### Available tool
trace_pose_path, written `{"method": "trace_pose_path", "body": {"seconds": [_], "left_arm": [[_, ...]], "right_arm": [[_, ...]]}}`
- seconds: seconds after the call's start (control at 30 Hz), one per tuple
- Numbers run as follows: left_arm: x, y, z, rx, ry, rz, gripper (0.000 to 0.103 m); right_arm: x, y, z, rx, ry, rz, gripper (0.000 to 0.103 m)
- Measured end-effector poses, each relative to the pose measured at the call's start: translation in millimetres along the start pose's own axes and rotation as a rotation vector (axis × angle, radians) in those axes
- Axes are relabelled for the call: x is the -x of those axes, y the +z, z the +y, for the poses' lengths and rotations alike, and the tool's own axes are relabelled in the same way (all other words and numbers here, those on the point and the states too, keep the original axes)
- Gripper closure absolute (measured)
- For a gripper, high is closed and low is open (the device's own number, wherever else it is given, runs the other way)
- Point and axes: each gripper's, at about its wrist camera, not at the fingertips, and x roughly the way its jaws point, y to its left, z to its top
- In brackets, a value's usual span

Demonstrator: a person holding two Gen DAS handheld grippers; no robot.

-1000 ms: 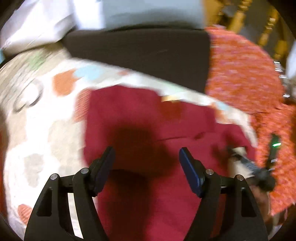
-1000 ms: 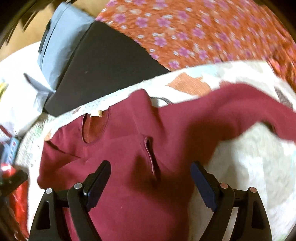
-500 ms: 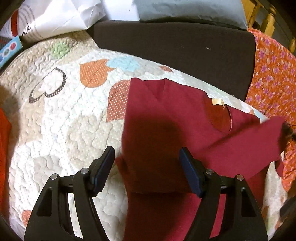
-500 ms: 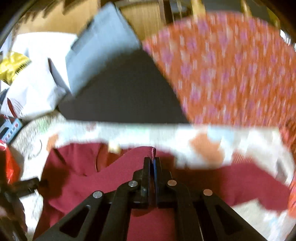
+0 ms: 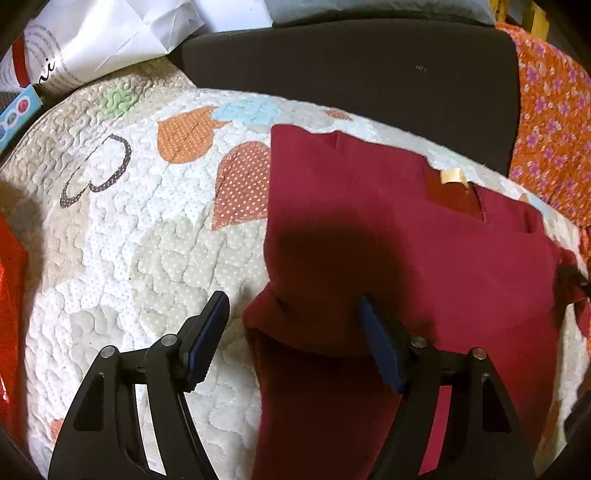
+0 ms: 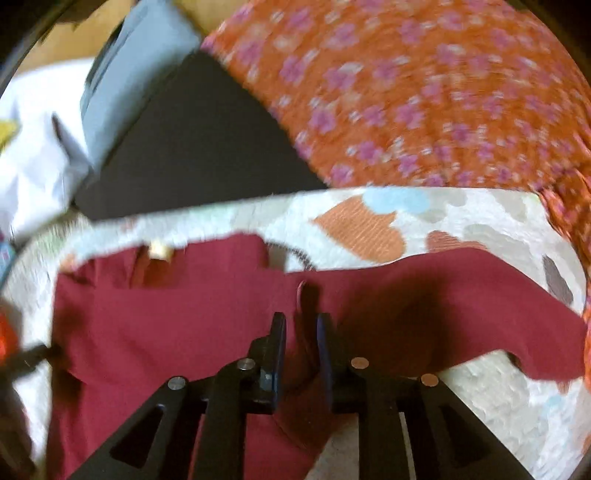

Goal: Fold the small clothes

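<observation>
A dark red small shirt lies on a patterned quilt, its left sleeve folded in over the body, its neck label at the far edge. My left gripper is open and empty, just above the shirt's left edge. In the right wrist view the shirt spreads across the quilt, one sleeve reaching right. My right gripper has its jaws slightly apart, with a fold of the red cloth between them. The view is blurred.
A dark cushion lies behind the quilt, with white bags at the far left. An orange flowered cloth covers the far right. Something red and shiny sits at the left edge.
My right gripper, shut on the sleeve and lifted half a second ago, has come down over the shirt with its jaws parting. The left gripper stayed open and nearly still.
</observation>
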Motion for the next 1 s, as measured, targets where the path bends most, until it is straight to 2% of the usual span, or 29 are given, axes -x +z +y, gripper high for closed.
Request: {"method": "trace_pose_path", "body": {"seconds": [0.1,0.2,0.23,0.33,0.4,0.43,0.5,0.57,0.63,0.7,0.83,0.93,1.0], "left_arm": [[-11,-2,3,0.028,-0.016,0.046,0.031],[-13,-3,2,0.035,-0.021,0.052,0.031],[-12,-2,1,0.033,-0.021,0.049,0.031],[-7,-1,1,0.042,-0.033,0.035,0.031],[-5,0,1,0.051,-0.046,0.031,0.031],[-4,0,1,0.058,-0.051,0.031,0.031],[-1,0,2,0.071,-0.065,0.027,0.031],[2,0,3,0.083,-0.076,0.025,0.031],[4,0,3,0.1,-0.087,0.025,0.031],[6,-1,3,0.107,-0.093,0.023,0.031],[8,-2,0,0.092,-0.094,0.014,0.031],[7,-2,-4,0.082,-0.084,0.01,0.031],[5,-2,-5,0.078,-0.077,0.012,0.031]], "right_arm": [[-4,-3,11,0.007,0.042,0.01,0.087],[-47,-10,20,0.043,-0.021,0.122,0.087],[-57,-11,18,0.037,-0.038,0.134,0.087],[-43,-5,10,-0.012,0.004,0.125,0.087],[-22,-7,-6,-0.064,0.035,0.087,0.081],[-10,-11,-20,-0.101,0.032,0.065,0.079],[7,-22,-52,-0.181,-0.017,0.046,0.06],[18,-34,-89,-0.281,-0.054,0.029,0.06],[25,-45,-127,-0.42,-0.054,0.015,0.058],[30,-60,-164,-0.605,-0.011,-0.018,0.056],[28,-82,-202,-0.853,0.035,-0.075,0.051],[16,-89,-214,-0.938,0.07,-0.103,0.05],[12,-81,-220,-0.962,0.08,-0.159,0.05]]}}
